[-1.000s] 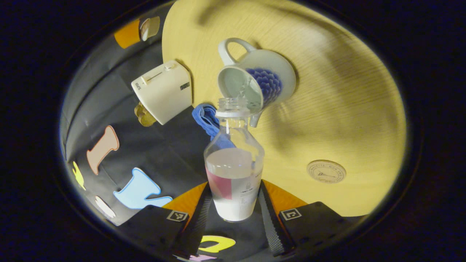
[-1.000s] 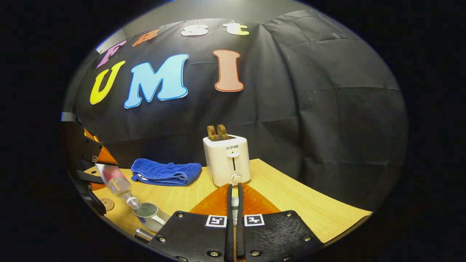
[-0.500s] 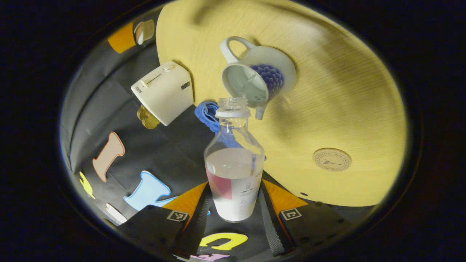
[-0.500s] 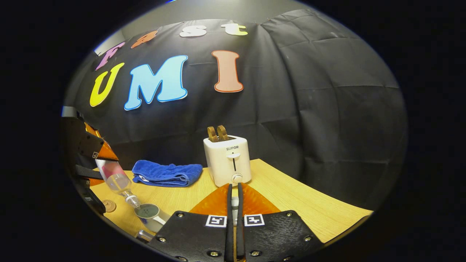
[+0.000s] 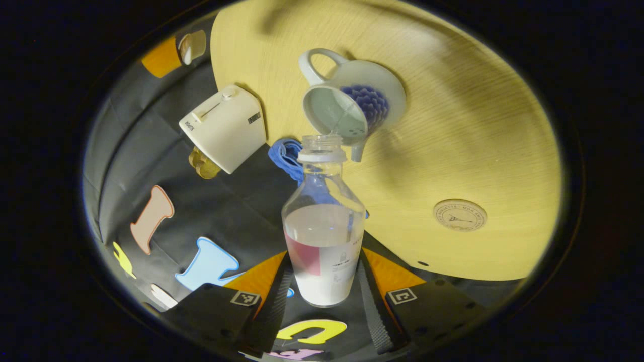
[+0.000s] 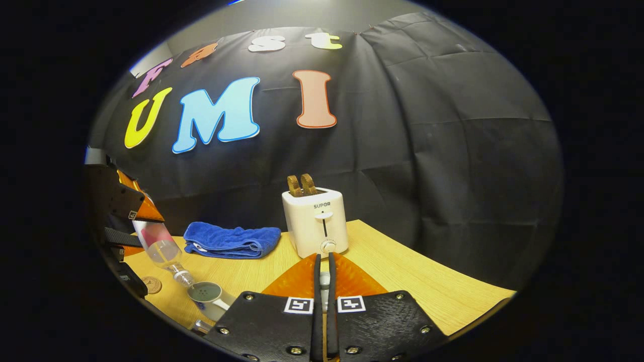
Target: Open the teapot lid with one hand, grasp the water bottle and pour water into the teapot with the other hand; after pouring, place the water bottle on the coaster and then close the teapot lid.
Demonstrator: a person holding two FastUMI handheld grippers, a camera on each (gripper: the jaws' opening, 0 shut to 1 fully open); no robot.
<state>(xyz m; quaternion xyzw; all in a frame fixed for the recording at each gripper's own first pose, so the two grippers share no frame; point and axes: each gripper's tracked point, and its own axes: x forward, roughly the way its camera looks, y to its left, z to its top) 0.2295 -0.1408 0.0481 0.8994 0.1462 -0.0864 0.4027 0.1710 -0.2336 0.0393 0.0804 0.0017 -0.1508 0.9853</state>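
**Bottle tipped over the open teapot, lid held aside**

In the left gripper view, the left gripper [image 5: 324,286] grips the bottle [image 5: 323,236] by its lower body, one finger pressed on each side. The bottle is uncapped and tilted mouth-first toward the teapot [image 5: 354,108]. Its open neck sits just at the rim of the teapot's opening, and a thin stream of water runs from the mouth into the pot. The bottle is still partly full.

The teapot stands on the table [image 5: 478,125] with its lid off; its handle points away from the bottle and its spout lies next to the bottle's neck. A blue pattern shows on its side. The coaster [image 5: 460,214] lies bare on the table, well apart from the teapot.

A toaster [image 5: 224,128] stands near the table's far edge with toast [image 5: 203,163] in its slots, and a blue towel [image 5: 287,156] lies beside it, partly hidden behind the bottle's neck.

In the right gripper view, the right gripper [image 6: 324,286] is raised above the table, its fingers closed to a narrow slit. A small pale piece shows in the slit; it may be the lid's knob, but I cannot tell for sure what it is or whether both fingers press on it. At the far left of this view the left gripper [image 6: 123,221] holds the slanted bottle [image 6: 161,246] over the teapot [image 6: 209,296], with the coaster [image 6: 151,285] close by, the towel [image 6: 231,240] behind, and the toaster [image 6: 315,221] straight ahead.
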